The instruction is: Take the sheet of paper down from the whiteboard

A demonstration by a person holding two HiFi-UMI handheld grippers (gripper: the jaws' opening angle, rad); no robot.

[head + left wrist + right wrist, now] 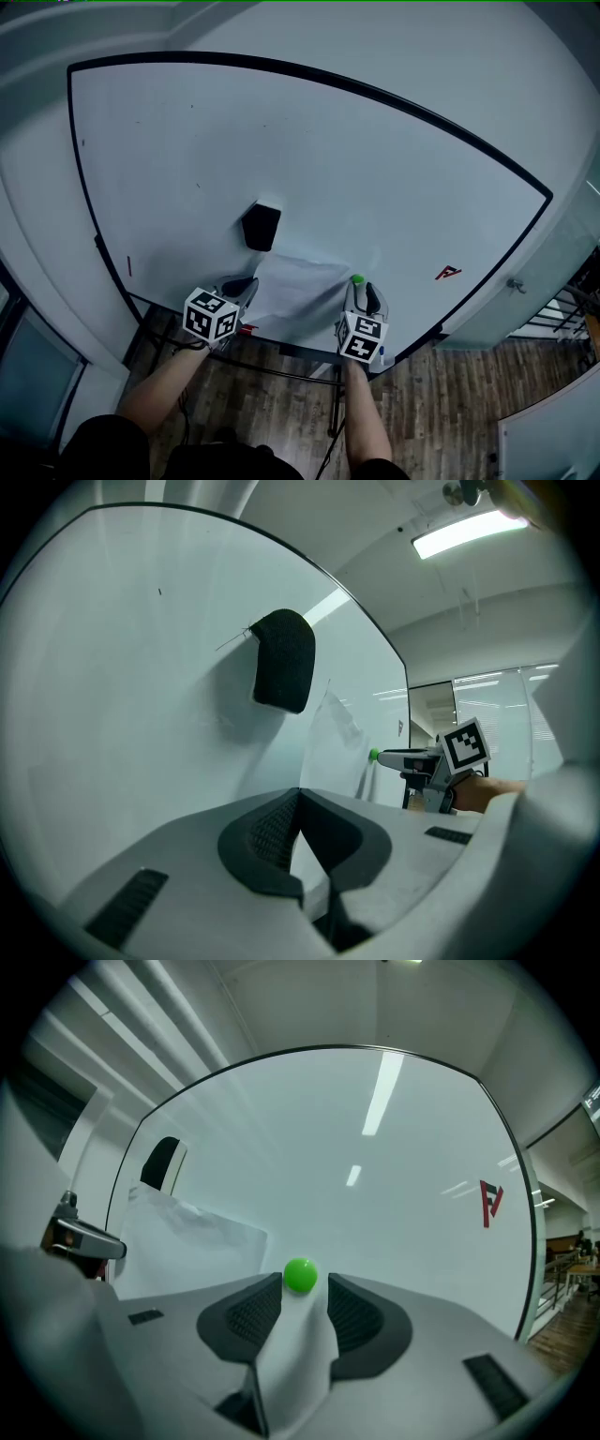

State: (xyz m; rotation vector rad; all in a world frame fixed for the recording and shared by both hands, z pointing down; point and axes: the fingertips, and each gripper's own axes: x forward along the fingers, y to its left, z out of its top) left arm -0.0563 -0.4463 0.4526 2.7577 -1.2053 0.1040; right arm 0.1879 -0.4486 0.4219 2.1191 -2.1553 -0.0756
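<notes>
A white sheet of paper (pixel 295 291) hangs low on the whiteboard (pixel 309 159), below a black eraser (pixel 261 227) that sticks to the board. My left gripper (pixel 246 286) is shut on the sheet's left edge; in the left gripper view the paper (pixel 333 742) runs out from the closed jaws of the left gripper (pixel 298 794) toward the eraser (pixel 284 660). My right gripper (pixel 361 286) is at the sheet's right corner. Its jaws stand open in the right gripper view (pixel 304 1288), with a green round magnet (pixel 300 1275) at the tips and the paper (pixel 187 1246) lying between them.
A red logo (pixel 449 273) is printed on the board's lower right. A red marker (pixel 246 329) lies on the board's tray. Below are the board's stand and a wooden floor (pixel 450 394). A glass partition (pixel 553 441) stands at the right.
</notes>
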